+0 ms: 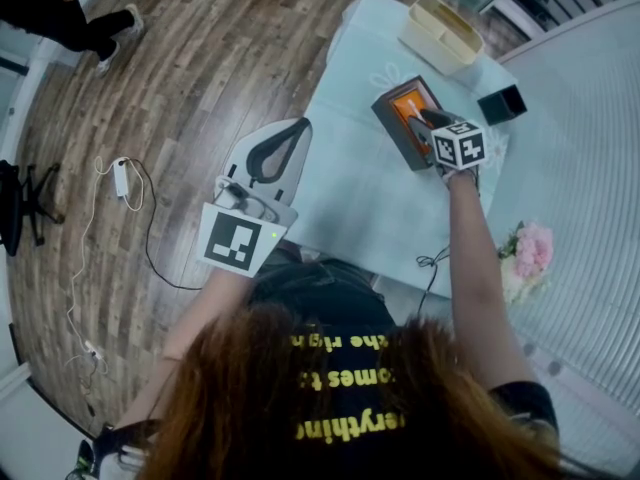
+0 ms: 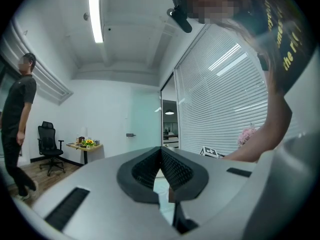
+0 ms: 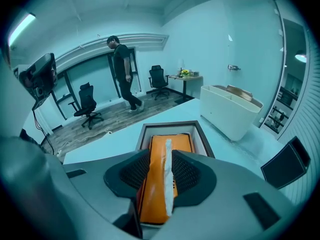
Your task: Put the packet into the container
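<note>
The orange packet [image 3: 156, 184] with a white seam lies in a grey open box [image 3: 206, 138] on the pale table [image 1: 350, 188]. My right gripper [image 3: 162, 159] reaches down into that box, and its pads close on the packet from both sides. In the head view the packet [image 1: 410, 105] shows orange inside the box [image 1: 390, 118], right under the right gripper [image 1: 432, 120]. The cream container [image 1: 440, 33] stands at the table's far edge; in the right gripper view the container [image 3: 230, 111] is beyond the box. My left gripper [image 1: 298, 128] hangs shut and empty over the table's left edge.
A small black open box [image 1: 502, 104] sits right of the grey box. Pink flowers [image 1: 530, 253] are off the table's right side. A person [image 3: 121, 74] walks among office chairs on the wooden floor, and a cable with a power strip [image 1: 120, 176] lies on it.
</note>
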The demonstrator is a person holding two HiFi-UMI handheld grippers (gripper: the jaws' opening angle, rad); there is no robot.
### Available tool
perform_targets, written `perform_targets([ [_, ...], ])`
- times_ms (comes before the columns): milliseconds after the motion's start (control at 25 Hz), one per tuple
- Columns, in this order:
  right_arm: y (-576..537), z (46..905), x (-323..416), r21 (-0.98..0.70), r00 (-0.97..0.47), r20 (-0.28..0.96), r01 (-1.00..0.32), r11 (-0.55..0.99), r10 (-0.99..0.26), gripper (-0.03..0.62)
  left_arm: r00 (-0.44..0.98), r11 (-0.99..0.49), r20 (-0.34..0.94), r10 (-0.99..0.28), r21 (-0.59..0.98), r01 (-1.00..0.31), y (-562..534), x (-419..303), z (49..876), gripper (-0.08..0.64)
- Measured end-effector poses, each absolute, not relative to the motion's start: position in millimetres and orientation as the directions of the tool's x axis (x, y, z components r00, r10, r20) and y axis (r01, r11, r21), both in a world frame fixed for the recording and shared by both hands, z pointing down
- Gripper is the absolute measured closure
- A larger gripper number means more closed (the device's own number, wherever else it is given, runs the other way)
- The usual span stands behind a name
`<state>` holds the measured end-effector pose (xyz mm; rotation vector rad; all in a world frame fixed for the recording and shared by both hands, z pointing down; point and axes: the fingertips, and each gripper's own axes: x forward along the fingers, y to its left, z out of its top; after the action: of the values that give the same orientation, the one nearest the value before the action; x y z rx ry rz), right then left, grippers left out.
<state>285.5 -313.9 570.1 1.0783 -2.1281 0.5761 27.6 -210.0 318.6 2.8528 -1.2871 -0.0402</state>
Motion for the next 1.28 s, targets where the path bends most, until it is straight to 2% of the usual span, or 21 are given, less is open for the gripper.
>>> perform_targets([
  [520, -319.0, 546.3, 303.0, 0.032, -0.328, 0.658, -0.888, 0.46, -0.678, 0.564, 0.658, -0.658, -0.016, -0.753, 0.017, -0.752, -206.4, 25.5, 317.0, 0.561],
  [840, -322.8, 517.2, 307.5, 0.026, -0.304, 0.529, -0.928, 0.373, -0.792, 0.569, 0.666, -0.666, -0.017, -0.746, 0.014, -0.745, -205.4, 29.1, 316.1, 0.561],
  [1280, -300.7, 455.8, 294.8, -0.035, -0.287, 0.264, -0.957, 0.288, -0.921, 0.57, 0.687, -0.687, -0.016, -0.727, 0.003, -0.727, -204.7, 36.7, 317.4, 0.561],
])
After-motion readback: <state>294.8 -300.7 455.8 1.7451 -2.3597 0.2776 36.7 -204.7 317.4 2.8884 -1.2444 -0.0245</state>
